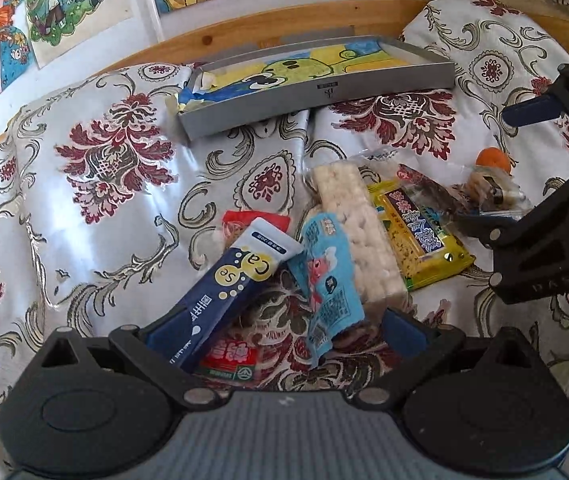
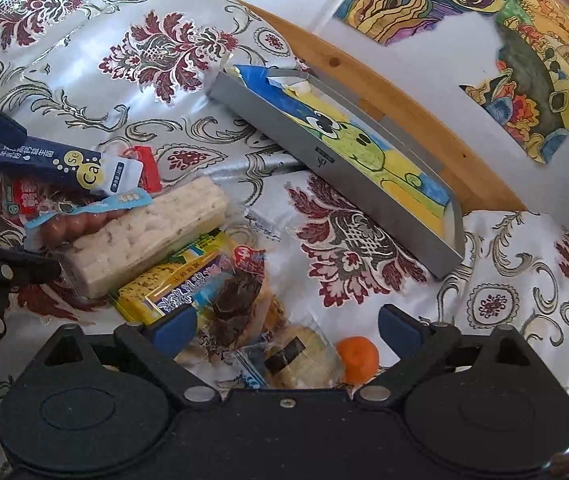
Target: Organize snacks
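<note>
I am reading the scene left to right. The snacks are lying in a loose heap on the patterned cloth (image 1: 84, 208), and the grey tray (image 1: 324, 92) is sitting well apart behind them, near the wooden edge, presumably as the place they belong.

Left side: I am holding the left gripper (image 1: 280, 332) low over the near end of the heap with its jaws spread wide. The dark blue stick packet (image 1: 228, 292) is leaning just inside the left finger, the light blue sachet (image 1: 328, 280) is lying between the fingers, and a red packet (image 1: 230, 360) is showing beneath them. Nothing is clamped; my reading is that the wide spread is there to straddle the packets before picking one.

Middle: the long white rice bar (image 1: 360, 232) is resting partly on the yellow packet (image 1: 420, 236), so it will probably need lifting first.

Right side: I am keeping the right gripper (image 2: 284, 332), jaws also wide and holding nothing, over the far end of the heap. A clear-wrapped biscuit (image 2: 296, 356) and a dark-filled clear bag (image 2: 236, 304) are lying between its fingers, and the small orange (image 2: 356, 356) is sitting just inside the right finger.

Judgement: sorting is barely begun; the tray is holding only a drawing as a liner.
</note>
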Demonstrator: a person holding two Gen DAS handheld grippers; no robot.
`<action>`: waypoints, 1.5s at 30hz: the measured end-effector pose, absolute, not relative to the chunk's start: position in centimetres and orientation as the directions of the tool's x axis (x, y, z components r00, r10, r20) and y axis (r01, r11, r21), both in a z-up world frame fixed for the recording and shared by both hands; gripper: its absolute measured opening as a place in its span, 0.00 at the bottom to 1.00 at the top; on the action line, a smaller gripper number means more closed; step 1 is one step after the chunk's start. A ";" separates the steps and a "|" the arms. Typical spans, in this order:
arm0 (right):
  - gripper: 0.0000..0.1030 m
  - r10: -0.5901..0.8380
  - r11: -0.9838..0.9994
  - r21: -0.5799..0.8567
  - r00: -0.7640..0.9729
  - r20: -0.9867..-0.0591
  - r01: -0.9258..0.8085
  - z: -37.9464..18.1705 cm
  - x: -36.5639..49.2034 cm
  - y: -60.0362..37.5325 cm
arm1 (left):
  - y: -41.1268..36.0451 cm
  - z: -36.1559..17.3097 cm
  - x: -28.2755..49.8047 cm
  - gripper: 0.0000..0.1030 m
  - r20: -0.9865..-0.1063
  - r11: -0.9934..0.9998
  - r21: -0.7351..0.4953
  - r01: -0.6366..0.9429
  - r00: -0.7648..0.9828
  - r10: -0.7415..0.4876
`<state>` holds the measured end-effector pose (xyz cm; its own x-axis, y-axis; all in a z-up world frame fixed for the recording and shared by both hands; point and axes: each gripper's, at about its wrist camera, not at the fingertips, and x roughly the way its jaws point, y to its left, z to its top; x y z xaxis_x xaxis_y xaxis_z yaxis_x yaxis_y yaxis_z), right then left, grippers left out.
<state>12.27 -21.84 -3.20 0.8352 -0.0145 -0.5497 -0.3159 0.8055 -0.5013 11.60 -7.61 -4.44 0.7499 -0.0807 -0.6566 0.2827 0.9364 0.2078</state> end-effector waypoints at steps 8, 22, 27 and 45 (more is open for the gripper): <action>0.83 0.012 0.810 -0.489 0.842 -0.539 -0.325 -3.3 12.0 -21.4 | -7.1 -4.8 11.9 0.87 -0.645 0.941 0.173 0.290 0.756 -0.115; 0.63 -0.032 0.843 -0.466 0.841 -0.541 -0.268 -4.4 12.9 -20.3 | -5.0 -4.5 11.6 0.57 -0.623 0.959 0.014 0.281 0.753 -0.211; 0.56 -0.045 0.843 -0.476 0.849 -0.527 -0.250 -4.3 12.9 -20.4 | -4.7 -4.8 11.7 0.51 -0.620 0.962 -0.031 0.270 0.750 -0.231; 0.81 -0.085 0.797 -0.528 0.811 -0.578 -0.293 -4.3 11.5 -20.1 | -4.2 -5.4 11.7 0.49 -0.618 0.967 -0.077 0.242 0.750 -0.236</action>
<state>11.46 -20.07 -4.25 0.8113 -0.0851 -0.5783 -0.2926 0.7974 -0.5278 11.68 -4.19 -5.36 0.7501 -0.2365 -0.6176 0.2418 0.9673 -0.0766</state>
